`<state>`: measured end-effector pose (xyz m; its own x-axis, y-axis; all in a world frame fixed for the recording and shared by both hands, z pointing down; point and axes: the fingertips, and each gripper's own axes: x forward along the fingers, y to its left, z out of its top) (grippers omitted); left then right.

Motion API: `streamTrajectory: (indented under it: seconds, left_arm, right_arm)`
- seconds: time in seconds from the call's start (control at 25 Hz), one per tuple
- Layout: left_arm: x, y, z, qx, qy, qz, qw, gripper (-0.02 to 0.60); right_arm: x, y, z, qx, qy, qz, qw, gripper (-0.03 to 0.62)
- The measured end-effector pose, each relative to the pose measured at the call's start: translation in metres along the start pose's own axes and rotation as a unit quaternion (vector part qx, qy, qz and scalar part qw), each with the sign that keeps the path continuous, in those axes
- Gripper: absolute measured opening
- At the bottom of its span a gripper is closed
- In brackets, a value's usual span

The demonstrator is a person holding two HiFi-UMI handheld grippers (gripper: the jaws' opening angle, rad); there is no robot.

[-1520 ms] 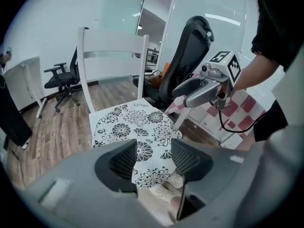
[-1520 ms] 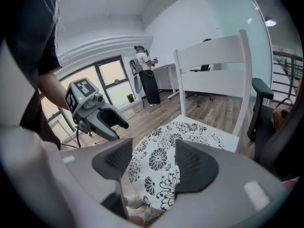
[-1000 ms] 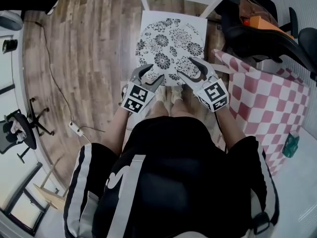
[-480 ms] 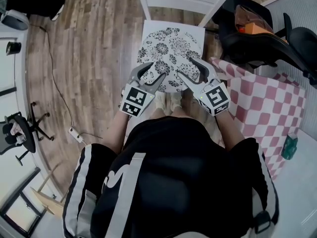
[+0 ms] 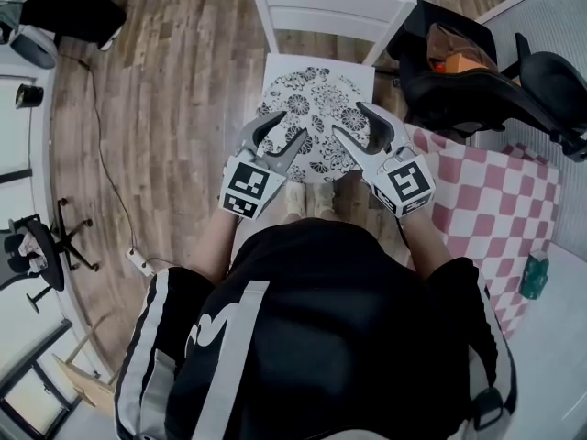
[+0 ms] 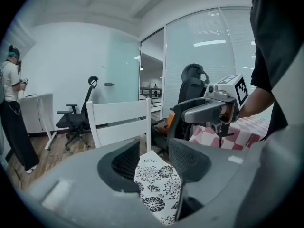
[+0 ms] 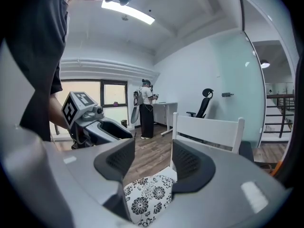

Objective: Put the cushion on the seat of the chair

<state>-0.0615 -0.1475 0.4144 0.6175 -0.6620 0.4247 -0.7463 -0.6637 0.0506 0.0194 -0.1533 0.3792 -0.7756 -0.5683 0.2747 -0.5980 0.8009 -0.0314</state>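
The flat, square cushion (image 5: 316, 117), soft cloth with black flowers, is lying on the white wooden chair (image 5: 330, 3) seat, ahead of and below both tools. Your left gripper (image 5: 286, 128) and right gripper (image 5: 350, 120) are hovering equally near. Their jaws are standing apart, having just been narrowing slightly, and are clamping nothing.

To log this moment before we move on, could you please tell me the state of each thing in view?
cushion: lying flat on the seat, not gripped
white chair: upright, seat covered by the cushion
left gripper: open, jaws just closed slightly, gripping nothing
right gripper: open, jaws just closed slightly, gripping nothing
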Motion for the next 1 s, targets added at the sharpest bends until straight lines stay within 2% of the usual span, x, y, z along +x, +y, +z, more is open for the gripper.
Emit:
streamTrajectory:
  seconds: [0.32,0.64,0.76,0.92,1.0]
  left_arm:
    - [0.001,0.001,0.038,0.012,-0.037,0.001,0.9993,0.192]
    - [-0.005,0.006,0.073,0.025,-0.074,0.014,0.9968,0.190]
    - [-0.008,0.009,0.084,0.029,-0.087,0.027,0.9954,0.144]
    - [-0.012,0.005,0.099,0.038,-0.101,0.026,0.9939,0.144]
    - [-0.014,0.005,0.106,0.034,-0.111,0.029,0.9928,0.124]
  right_arm:
    - [-0.002,-0.008,0.038,-0.020,-0.036,-0.008,0.999,0.235]
    - [-0.008,-0.015,0.071,-0.031,-0.075,-0.023,0.996,0.190]
    - [-0.009,-0.016,0.080,-0.033,-0.084,-0.026,0.996,0.189]
    - [-0.011,-0.015,0.091,-0.033,-0.095,-0.030,0.994,0.163]
    - [-0.013,-0.016,0.098,-0.032,-0.103,-0.034,0.994,0.138]
